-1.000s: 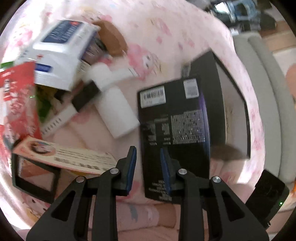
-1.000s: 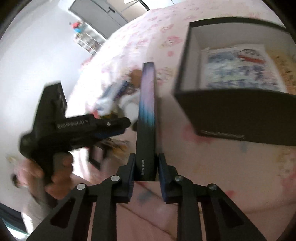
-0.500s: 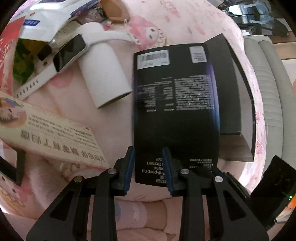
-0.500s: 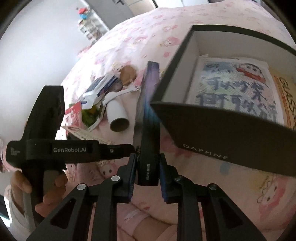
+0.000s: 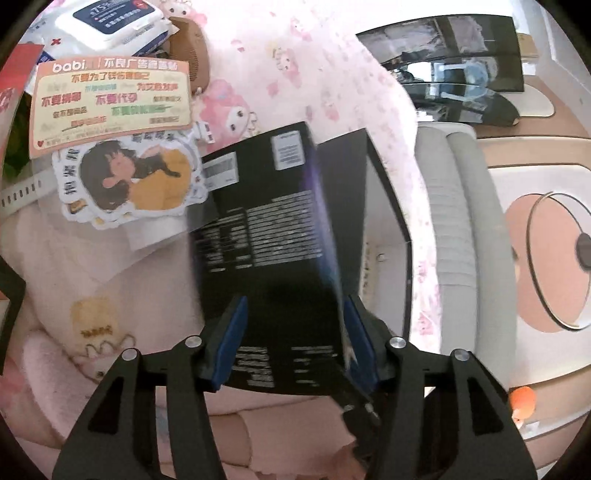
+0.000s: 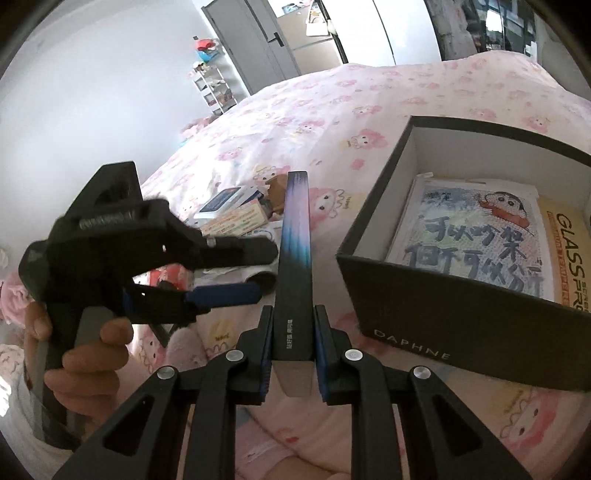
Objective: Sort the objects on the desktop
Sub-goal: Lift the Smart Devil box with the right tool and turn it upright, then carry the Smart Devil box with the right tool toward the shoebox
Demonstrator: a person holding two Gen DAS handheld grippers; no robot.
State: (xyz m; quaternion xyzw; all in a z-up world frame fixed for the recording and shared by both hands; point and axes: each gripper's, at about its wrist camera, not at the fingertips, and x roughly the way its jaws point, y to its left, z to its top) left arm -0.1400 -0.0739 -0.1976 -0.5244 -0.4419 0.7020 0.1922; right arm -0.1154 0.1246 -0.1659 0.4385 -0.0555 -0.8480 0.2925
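A flat black box [image 6: 295, 258] with a purple-blue edge stands on edge, and my right gripper [image 6: 291, 354] is shut on its near end. It hangs just left of an open black DAPHNE box [image 6: 443, 306] that holds a cartoon sheet [image 6: 476, 243] and an orange glass-protector pack [image 6: 565, 258]. My left gripper [image 6: 264, 271], held by a hand [image 6: 85, 362], is open and faces the flat box's printed side. In the left wrist view the flat box [image 5: 266, 229] fills the space ahead of my wide-open left gripper [image 5: 295, 343], with the open box's wall [image 5: 347, 206] behind it.
On the pink bedspread [image 6: 332, 110] to the left lie a babi card [image 5: 110, 99], a cartoon sticker [image 5: 129, 181], a wipes pack [image 5: 118, 18], a brown item [image 5: 192, 44] and a white strap [image 5: 22, 188]. Grey cushions [image 5: 461, 221] border the right side.
My left gripper has opened wide and moved close to the flat box's face. The right gripper kept its hold and the box stays beside the open box.
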